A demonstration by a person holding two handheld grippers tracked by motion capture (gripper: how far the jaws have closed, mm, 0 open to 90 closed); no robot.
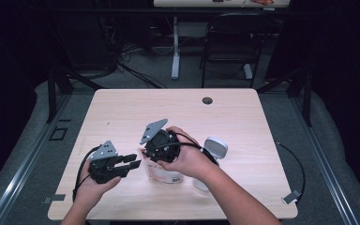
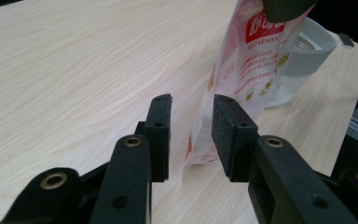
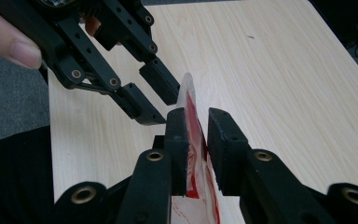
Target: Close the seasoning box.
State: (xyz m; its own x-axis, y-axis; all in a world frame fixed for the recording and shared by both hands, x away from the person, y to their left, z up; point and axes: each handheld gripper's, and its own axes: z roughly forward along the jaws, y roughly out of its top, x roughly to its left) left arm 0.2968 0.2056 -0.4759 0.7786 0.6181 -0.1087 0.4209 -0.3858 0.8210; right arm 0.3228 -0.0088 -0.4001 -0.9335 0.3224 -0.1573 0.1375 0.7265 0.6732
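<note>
A red-and-white printed plastic pouch (image 2: pixel 242 79) stands upright near the front middle of the light wooden table (image 1: pixel 243 112). The right gripper (image 3: pixel 196 140) comes down on its top edge, jaws straddling the film, a narrow gap still visible on one side. The left gripper (image 2: pixel 191 135) hovers just beside the pouch, jaws apart and holding nothing. A clear jar with a grey lid (image 1: pixel 214 149) stands close behind the pouch.
</note>
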